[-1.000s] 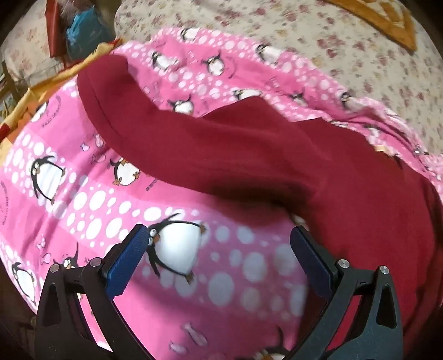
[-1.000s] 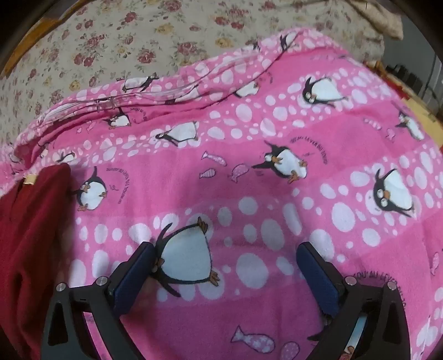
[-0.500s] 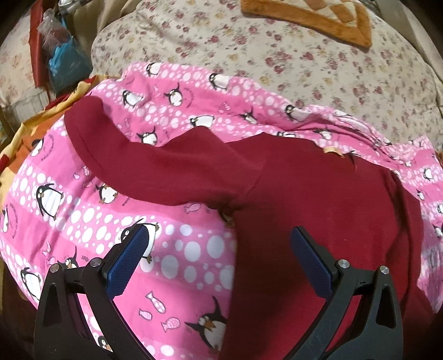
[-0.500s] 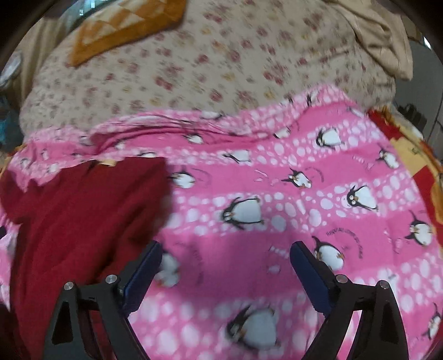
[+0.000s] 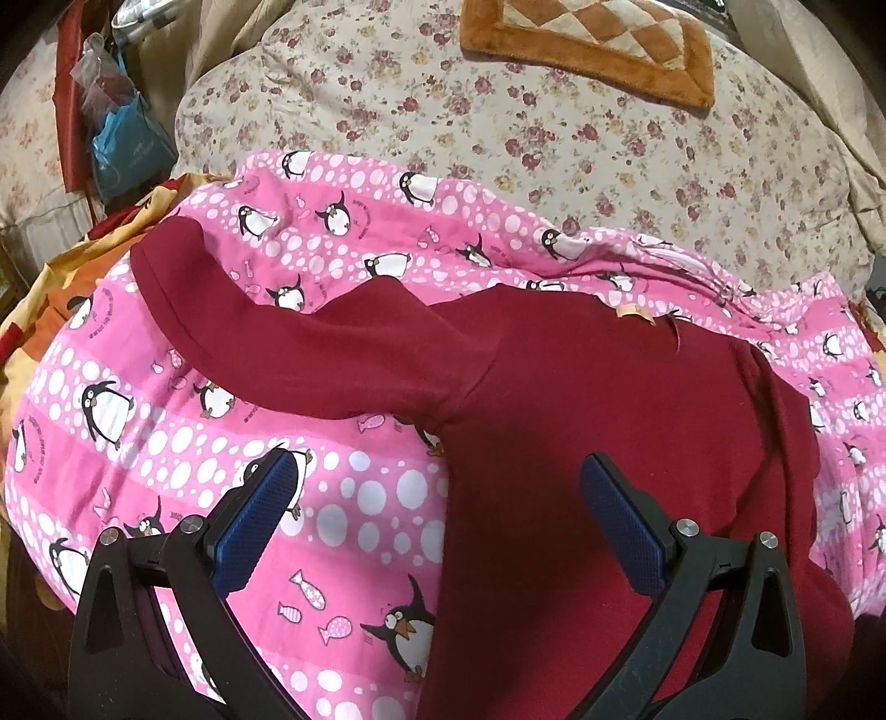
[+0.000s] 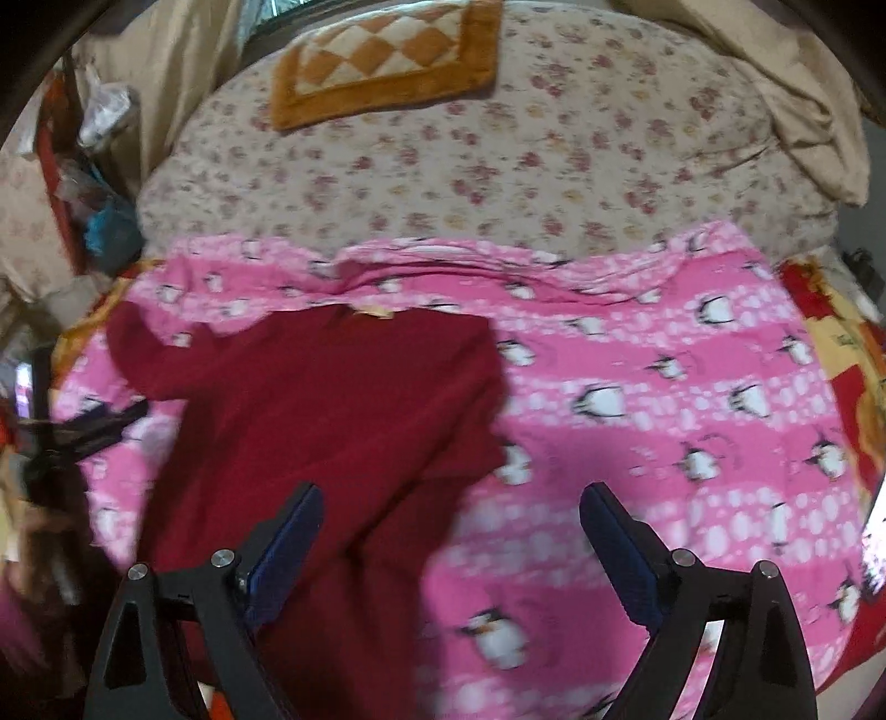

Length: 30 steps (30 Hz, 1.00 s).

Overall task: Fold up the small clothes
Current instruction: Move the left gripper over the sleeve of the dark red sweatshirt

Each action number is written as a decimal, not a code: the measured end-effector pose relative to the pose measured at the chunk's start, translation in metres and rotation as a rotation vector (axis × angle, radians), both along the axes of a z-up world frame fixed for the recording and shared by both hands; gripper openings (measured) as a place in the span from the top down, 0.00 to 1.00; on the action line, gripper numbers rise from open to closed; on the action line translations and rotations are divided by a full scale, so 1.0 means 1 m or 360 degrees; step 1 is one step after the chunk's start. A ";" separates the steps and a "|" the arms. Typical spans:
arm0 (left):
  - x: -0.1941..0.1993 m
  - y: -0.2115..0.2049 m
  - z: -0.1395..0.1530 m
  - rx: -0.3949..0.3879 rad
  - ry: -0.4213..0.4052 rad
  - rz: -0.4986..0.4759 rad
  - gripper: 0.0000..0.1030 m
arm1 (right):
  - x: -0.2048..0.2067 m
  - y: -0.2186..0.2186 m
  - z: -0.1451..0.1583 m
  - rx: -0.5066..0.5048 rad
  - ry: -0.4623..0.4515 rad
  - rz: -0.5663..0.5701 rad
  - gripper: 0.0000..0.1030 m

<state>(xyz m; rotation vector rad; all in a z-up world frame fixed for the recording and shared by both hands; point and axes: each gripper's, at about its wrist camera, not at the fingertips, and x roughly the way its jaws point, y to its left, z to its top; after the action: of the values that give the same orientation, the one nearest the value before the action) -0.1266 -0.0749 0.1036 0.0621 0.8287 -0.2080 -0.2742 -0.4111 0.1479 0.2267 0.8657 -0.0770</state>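
- My left gripper (image 5: 437,520) hangs above the bed with its jaws spread wide and nothing between them; one blue ribbed pad (image 5: 252,523) sits over pink cloth, the other over red
- My right gripper (image 6: 448,545) is likewise spread and empty, straddling the right edge of the garment's lower part
- The dark red long-sleeved top (image 5: 598,421) lies flat on the pink penguin blanket (image 5: 354,498), its left sleeve (image 5: 266,338) stretched out sideways, its right side lying as a straight edge; a small tan label (image 5: 637,315) marks the neckline
- Open pink blanket lies to the right of the top in the right wrist view (image 6: 664,421), and more below the outstretched sleeve
- The top looks soft, matt and knitted; the blanket is printed cotton with white dots, fish and penguins, rumpled along its far edge
- Beyond it lie a floral quilt (image 5: 554,122) and an orange checked mat (image 5: 598,44)
- Against a second ago, both cameras have pulled back and up: more of the garment and bed shows, and the right view is blurred by motion
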 end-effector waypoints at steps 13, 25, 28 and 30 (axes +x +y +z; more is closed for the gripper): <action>0.013 0.008 -0.005 0.0004 0.0029 0.0052 0.01 | 0.068 0.076 0.004 0.0146 -0.0103 0.0148 0.10; 0.040 0.020 -0.022 0.0033 0.0057 0.0132 0.01 | 0.124 0.094 -0.041 -0.0146 -0.0099 0.0151 0.10; 0.045 0.021 -0.026 0.0037 0.0065 0.0138 0.01 | 0.130 0.095 -0.052 -0.0134 -0.0077 0.0152 0.10; 0.048 0.020 -0.029 0.0045 0.0070 0.0142 0.01 | 0.134 0.097 -0.057 -0.0115 -0.0071 0.0156 0.10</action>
<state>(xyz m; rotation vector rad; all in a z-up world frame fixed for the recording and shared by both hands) -0.0787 -0.0548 0.0750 0.0472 0.8765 -0.1141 -0.1404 -0.3143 0.0912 0.1175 0.8270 -0.0115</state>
